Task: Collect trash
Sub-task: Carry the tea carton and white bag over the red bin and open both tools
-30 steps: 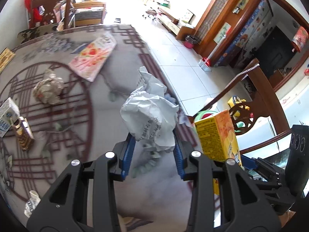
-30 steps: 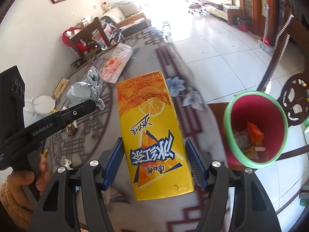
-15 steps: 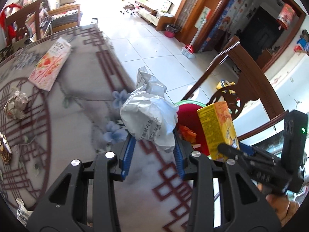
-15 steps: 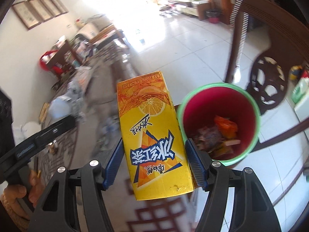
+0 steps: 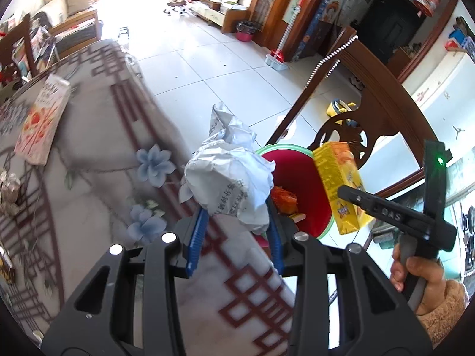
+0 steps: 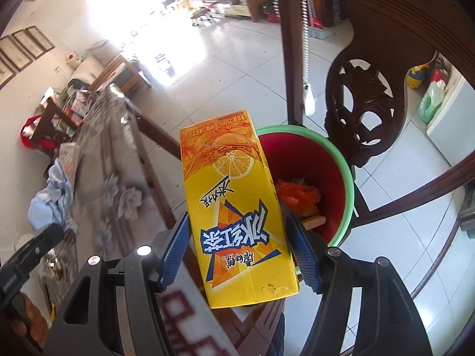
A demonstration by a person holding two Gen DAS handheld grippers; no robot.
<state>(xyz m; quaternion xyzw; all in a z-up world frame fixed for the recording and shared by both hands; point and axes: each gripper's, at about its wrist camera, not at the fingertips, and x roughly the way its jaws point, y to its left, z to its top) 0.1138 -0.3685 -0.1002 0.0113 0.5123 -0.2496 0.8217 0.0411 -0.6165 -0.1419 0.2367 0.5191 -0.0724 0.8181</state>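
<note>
My left gripper (image 5: pixel 236 228) is shut on a crumpled white paper ball (image 5: pixel 228 178) and holds it at the table's right edge, next to the red bin with a green rim (image 5: pixel 299 184). My right gripper (image 6: pixel 240 252) is shut on a yellow iced-tea carton (image 6: pixel 234 207) and holds it just left of the bin's mouth (image 6: pixel 335 178). The carton also shows in the left wrist view (image 5: pixel 341 184), above the bin's right rim. The bin holds orange wrappers (image 6: pixel 297 195).
The patterned table (image 5: pixel 98 184) carries a pink snack packet (image 5: pixel 38 118) and a crumpled wrapper (image 5: pixel 9 190) at the far left. A carved dark wooden chair (image 6: pixel 365 106) stands right behind the bin. Tiled floor lies beyond.
Both grippers have moved right from over the table toward the bin, each still holding its item. The bin now sits directly past both.
</note>
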